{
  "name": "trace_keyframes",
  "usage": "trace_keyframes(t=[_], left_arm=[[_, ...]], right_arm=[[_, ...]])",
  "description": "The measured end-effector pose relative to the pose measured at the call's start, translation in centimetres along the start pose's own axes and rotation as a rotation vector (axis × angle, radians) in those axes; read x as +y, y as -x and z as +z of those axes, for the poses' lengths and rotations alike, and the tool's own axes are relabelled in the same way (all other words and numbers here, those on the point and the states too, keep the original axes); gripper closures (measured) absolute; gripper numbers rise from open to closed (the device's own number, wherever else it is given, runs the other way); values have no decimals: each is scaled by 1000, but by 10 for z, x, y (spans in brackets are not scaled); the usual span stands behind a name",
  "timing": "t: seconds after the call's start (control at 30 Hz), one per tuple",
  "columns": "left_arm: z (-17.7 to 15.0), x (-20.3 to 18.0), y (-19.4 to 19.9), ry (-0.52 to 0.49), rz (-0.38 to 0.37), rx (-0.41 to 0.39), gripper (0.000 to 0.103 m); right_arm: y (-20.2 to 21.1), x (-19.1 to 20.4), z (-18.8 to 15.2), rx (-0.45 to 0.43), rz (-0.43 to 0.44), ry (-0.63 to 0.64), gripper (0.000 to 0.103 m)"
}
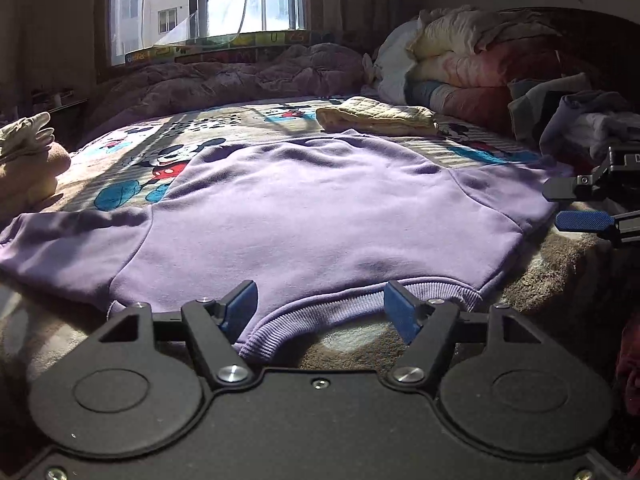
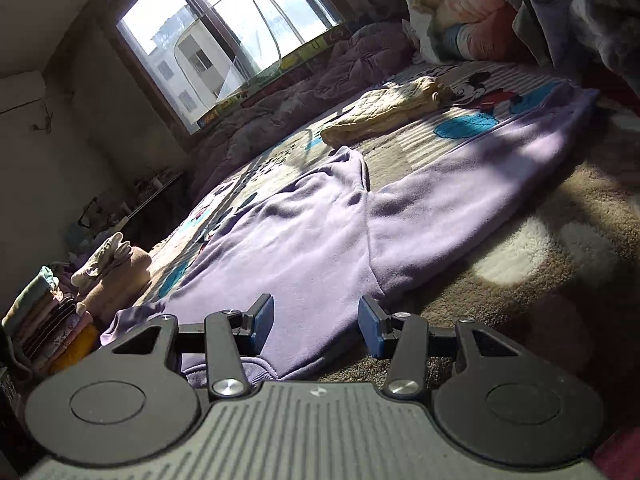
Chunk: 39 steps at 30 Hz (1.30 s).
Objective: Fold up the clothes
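Note:
A lilac sweatshirt [image 1: 312, 208] lies spread flat on the cartoon-print bed cover [image 1: 160, 148], one sleeve out to each side. My left gripper [image 1: 320, 308] stands open at its near ribbed edge [image 1: 320, 314], which curves between the two blue pads without being pinched. At the right edge of that view my right gripper [image 1: 560, 206] hovers open beside the right sleeve. In the right wrist view the right gripper [image 2: 316, 320] is open low over the sweatshirt [image 2: 320, 240], by the seam where the sleeve [image 2: 500, 148] joins the body.
A folded yellow cloth [image 1: 376, 118] [image 2: 384, 112] lies beyond the sweatshirt. Rolled quilts [image 1: 460, 64] and loose clothes [image 1: 584, 124] pile up at the far right. Folded garments [image 2: 52, 320] and beige clothes [image 1: 24, 160] sit at the left. A brown fuzzy blanket [image 2: 520, 280] covers the near bed edge.

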<state>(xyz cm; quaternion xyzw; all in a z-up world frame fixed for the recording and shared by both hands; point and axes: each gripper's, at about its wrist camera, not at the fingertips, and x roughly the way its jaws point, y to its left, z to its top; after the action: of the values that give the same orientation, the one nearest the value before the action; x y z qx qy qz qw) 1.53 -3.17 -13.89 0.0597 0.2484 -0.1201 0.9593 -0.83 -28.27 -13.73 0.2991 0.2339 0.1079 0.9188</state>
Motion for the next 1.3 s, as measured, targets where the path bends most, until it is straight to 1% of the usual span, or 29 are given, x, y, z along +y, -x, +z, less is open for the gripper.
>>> trace_keyframes(t=[0.07, 0.13, 0.23, 0.3, 0.37, 0.43, 0.6, 0.73, 0.8, 0.87, 0.93, 1.0, 1.17, 1.27, 1.3], left_arm=[[-1, -13, -3, -58, -16, 17, 34], [-1, -27, -4, -111, -31, 21, 34], [-1, -49, -10, -196, -55, 28, 34], [0, -64, -16, -252, -71, 31, 34], [2, -79, -23, -290, -96, 39, 34], [6, -98, -34, -339, -107, 46, 34], [25, -135, -49, -387, -172, 43, 34], [43, -182, -69, -496, -219, 10, 34], [49, -205, -81, -551, -229, 2, 34], [55, -232, -99, -617, -221, 7, 34], [61, -252, -113, -657, -215, 7, 35], [67, -277, -128, -725, -193, -7, 35], [73, -332, -154, -927, -101, -70, 36], [69, -360, -167, -1047, -34, -111, 40], [68, -368, -172, -1080, -11, -121, 44]], right_arm=[[6, -23, 7, -51, -1, -130, 55], [11, -47, 13, -101, -3, -256, 49], [18, -84, 11, -147, -19, -387, 47], [22, -106, 10, -166, 6, -521, 47], [26, -117, 11, -198, 28, -556, 46], [29, -129, 10, -210, 19, -577, 44], [31, -158, 4, -234, 10, -696, 44], [37, -168, 2, -286, 24, -737, 42], [41, -174, 1, -319, 29, -765, 41], [47, -181, 1, -357, 27, -778, 40], [51, -184, 2, -392, 18, -781, 37], [55, -188, 3, -424, 9, -786, 36], [63, -196, 11, -489, -30, -778, 36], [72, -204, 10, -539, -53, -796, 35], [75, -207, 10, -554, -61, -807, 35]])
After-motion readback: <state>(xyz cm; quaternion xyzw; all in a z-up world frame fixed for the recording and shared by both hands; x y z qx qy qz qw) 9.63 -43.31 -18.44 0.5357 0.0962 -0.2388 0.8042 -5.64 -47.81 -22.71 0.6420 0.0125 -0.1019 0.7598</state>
